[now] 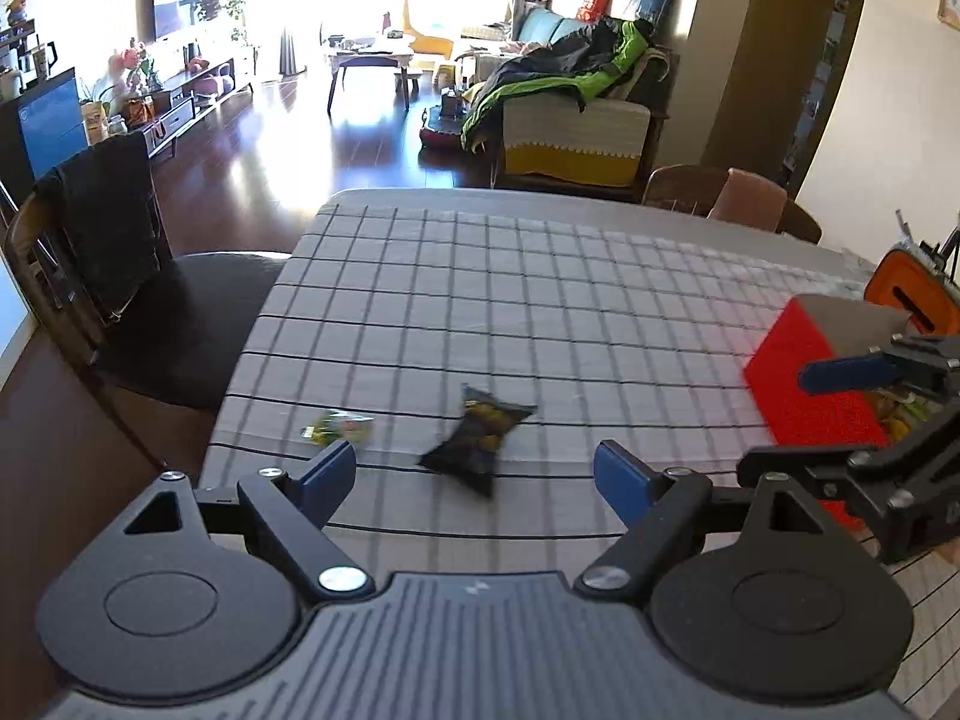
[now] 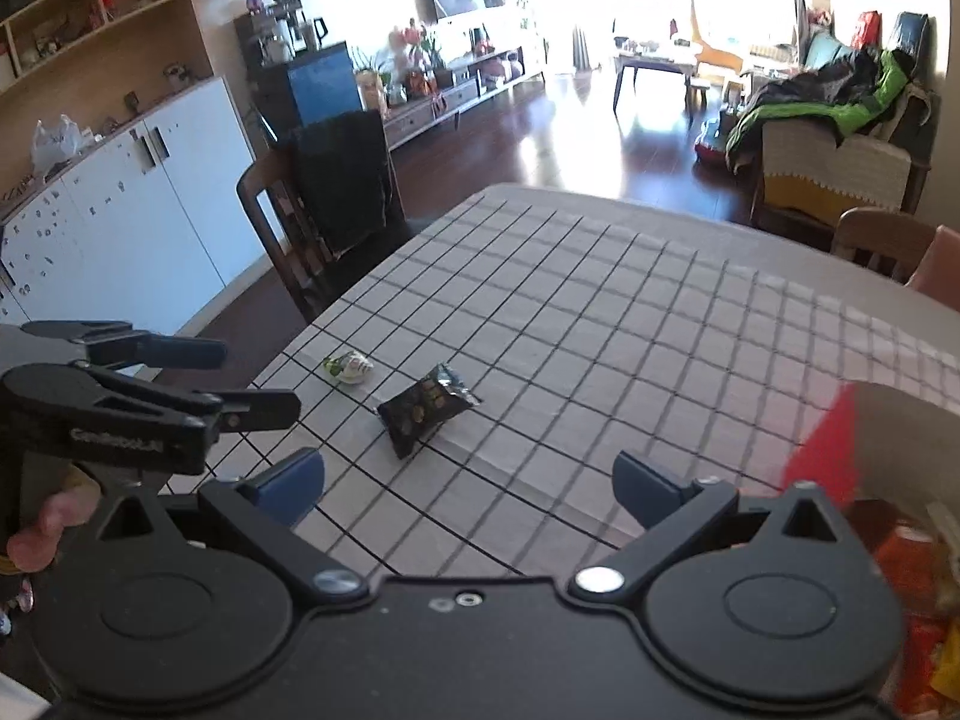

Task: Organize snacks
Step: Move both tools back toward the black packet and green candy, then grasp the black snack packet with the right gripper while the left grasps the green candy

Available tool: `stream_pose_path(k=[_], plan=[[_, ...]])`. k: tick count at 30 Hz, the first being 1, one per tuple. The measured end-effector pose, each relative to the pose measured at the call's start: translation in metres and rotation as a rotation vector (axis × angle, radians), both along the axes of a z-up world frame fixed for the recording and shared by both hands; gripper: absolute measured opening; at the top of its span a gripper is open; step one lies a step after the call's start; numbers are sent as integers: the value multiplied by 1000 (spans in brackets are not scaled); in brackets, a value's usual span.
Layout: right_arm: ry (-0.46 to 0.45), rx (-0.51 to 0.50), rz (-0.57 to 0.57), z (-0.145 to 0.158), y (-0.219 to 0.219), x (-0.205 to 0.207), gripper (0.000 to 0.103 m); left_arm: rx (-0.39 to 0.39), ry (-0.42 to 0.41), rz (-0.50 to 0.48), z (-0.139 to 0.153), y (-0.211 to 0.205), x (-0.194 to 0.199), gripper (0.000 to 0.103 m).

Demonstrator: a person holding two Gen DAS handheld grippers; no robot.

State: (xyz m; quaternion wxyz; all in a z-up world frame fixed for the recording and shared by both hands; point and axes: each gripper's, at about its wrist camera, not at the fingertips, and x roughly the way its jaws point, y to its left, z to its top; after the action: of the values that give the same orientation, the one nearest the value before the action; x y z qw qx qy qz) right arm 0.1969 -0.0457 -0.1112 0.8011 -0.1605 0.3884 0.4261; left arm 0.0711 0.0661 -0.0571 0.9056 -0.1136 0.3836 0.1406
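Observation:
A black snack packet (image 1: 477,441) lies on the checked tablecloth (image 1: 540,300), just ahead of my open, empty left gripper (image 1: 474,474). A small green and white snack packet (image 1: 337,425) lies to its left near the table's edge. Both show in the right wrist view, the black packet (image 2: 427,407) and the green one (image 2: 349,367). My right gripper (image 2: 468,483) is open and empty, a little behind and right of the black packet. A red box (image 1: 810,384) with several snacks inside stands at the right; it also shows in the right wrist view (image 2: 840,450).
A dark chair (image 1: 120,276) with a black garment stands at the table's left side. Two more chairs (image 1: 732,198) stand at the far right edge. An orange and black object (image 1: 912,294) sits behind the red box. White cabinets (image 2: 120,216) line the left wall.

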Motion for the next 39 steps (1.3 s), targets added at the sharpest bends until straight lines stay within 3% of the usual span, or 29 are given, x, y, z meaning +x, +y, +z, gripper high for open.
stream_pose_path(k=[12,15,22,33,39], plan=[[64,-72,-84,-48,84,16,103,16,44,-36,-35,68,-1,87],[70,-100,-135,-63,104,22,103,13,54,-65,-44,81,1,87],[177,-129,-312,-100,141,41,100,-14,83,-165,-61,104,12,87],[201,-205,-424,-131,163,49,86,-22,128,-295,-79,125,41,87],[192,-218,-446,-133,173,52,74,-37,159,-304,-93,133,57,87]])
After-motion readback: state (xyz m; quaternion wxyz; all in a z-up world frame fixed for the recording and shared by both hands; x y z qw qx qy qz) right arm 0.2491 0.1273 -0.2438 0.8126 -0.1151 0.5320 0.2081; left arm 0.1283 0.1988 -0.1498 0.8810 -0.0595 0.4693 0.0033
